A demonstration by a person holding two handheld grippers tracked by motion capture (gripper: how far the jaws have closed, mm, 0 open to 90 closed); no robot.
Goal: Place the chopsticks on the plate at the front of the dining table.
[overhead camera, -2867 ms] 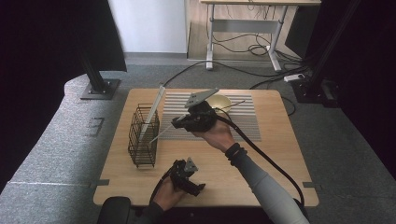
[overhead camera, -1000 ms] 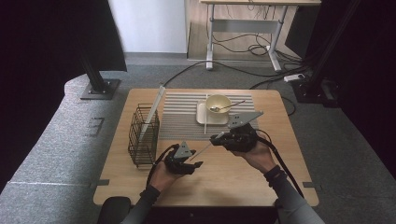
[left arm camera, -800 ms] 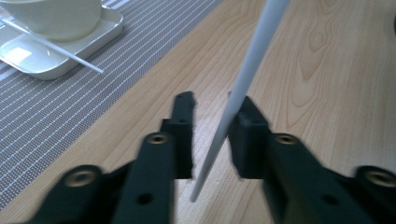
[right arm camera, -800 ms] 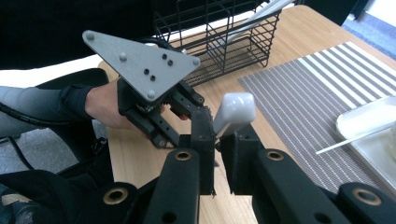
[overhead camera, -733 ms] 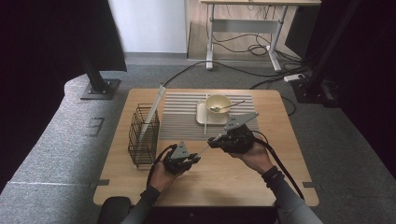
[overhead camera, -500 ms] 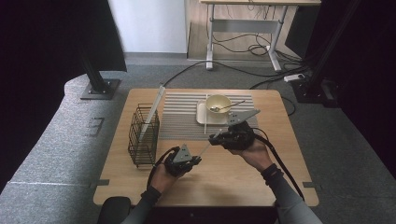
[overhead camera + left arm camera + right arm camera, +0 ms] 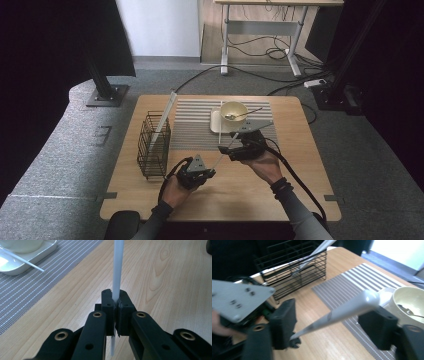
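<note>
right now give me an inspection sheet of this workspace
surface: wooden table with a striped mat.
job's things: white chopstick clamped in the left gripper; second chopstick on the tray; bowl with a spoon; wire basket holding a leaning utensil.
clutter: nothing seen.
grippers: right gripper open around the chopstick's far end.
cables: trailing from both grippers; more on the floor.
surroundings: grey carpet, desk, black stands.

The worktop (image 7: pixel 300 165) is light brown wood with grain lines. The mat (image 7: pixel 195 125) is grey with thin white stripes. The wire basket (image 7: pixel 152 145) is black. The chopstick (image 7: pixel 117 267) is white, the bowl (image 7: pixel 234 111) is cream, and the small tray (image 7: pixel 216 122) is white. Both tools, left (image 7: pixel 113 306) and right (image 7: pixel 332 322), are black.
</note>
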